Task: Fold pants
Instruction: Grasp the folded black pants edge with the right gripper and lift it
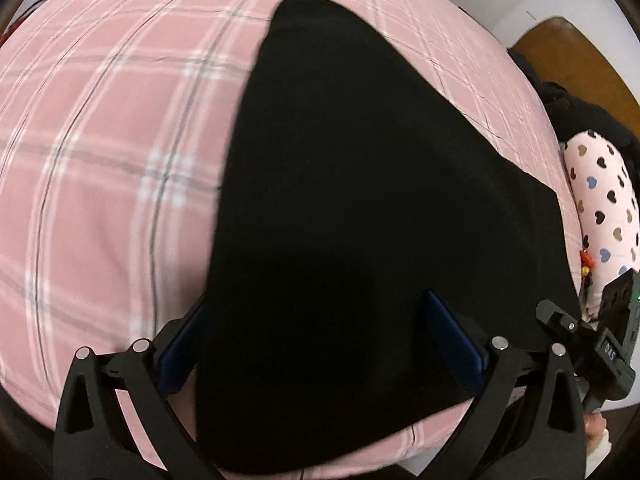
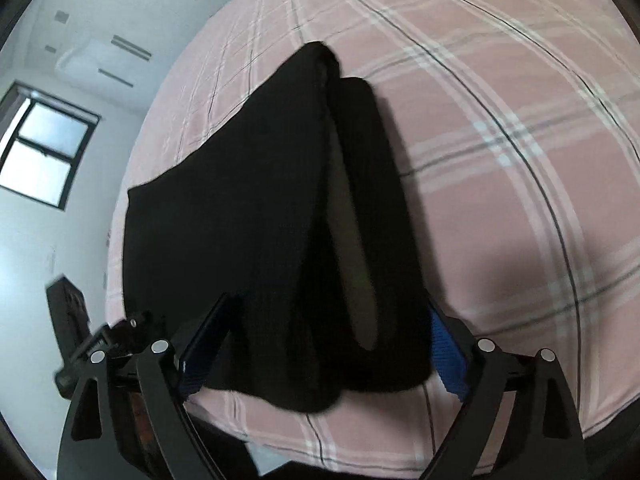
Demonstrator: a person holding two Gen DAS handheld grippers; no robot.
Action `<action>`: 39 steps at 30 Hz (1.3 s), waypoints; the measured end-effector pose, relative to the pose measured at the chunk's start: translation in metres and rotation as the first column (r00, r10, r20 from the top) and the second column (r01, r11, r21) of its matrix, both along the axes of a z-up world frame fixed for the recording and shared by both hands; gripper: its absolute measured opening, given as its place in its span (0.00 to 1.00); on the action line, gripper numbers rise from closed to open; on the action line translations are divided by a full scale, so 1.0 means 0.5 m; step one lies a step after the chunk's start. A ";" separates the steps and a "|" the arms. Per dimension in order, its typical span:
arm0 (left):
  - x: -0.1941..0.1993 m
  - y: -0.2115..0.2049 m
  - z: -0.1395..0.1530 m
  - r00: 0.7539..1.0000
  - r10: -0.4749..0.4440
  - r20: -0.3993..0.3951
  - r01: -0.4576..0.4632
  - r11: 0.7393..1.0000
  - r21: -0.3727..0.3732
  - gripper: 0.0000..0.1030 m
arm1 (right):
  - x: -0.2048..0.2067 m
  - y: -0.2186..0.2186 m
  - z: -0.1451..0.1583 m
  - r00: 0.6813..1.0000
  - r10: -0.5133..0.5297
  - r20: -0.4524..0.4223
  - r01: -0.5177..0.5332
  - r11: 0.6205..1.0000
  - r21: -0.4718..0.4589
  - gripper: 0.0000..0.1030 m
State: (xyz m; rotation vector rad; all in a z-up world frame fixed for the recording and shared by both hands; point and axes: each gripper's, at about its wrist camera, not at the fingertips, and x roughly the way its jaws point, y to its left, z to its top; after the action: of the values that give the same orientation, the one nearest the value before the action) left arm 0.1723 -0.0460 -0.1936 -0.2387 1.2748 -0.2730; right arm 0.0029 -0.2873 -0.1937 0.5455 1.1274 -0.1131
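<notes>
Pants [image 1: 340, 200], black, are seen lying across the frame centre on the pink plaid bedspread [image 1: 100, 140], apparently already doubled leg over leg. Further folds remain. Left gripper [image 1: 320, 332] and right gripper [image 2: 328, 332] are both spread wide, straddling the cloth's near edge, nothing pinched.

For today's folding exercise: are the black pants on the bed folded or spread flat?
Partly folded. In the right wrist view the black pants show one leg layered over the other on the pink plaid bed.
</notes>
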 end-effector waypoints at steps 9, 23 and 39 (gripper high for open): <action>0.013 -0.026 0.090 0.999 -0.031 0.015 0.031 0.999 0.009 0.36 | -0.013 0.040 0.080 0.997 0.033 0.069 -0.033 0.999 0.007 0.37; -0.127 -0.021 0.089 0.996 -0.079 -0.048 0.086 0.980 0.179 0.36 | -0.139 0.079 0.015 0.998 0.029 -0.047 -0.028 1.000 0.014 0.39; -0.148 -0.043 0.198 0.994 -0.092 0.063 0.078 0.976 0.203 0.35 | -0.181 0.157 0.137 0.995 0.062 0.079 -0.060 0.998 -0.025 0.38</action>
State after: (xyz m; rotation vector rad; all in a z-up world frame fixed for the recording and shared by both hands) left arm 0.0985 -0.0674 -0.0948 -0.0017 1.2328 -0.2220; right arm -0.0876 -0.2089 -0.1251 0.4910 1.0624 -0.0502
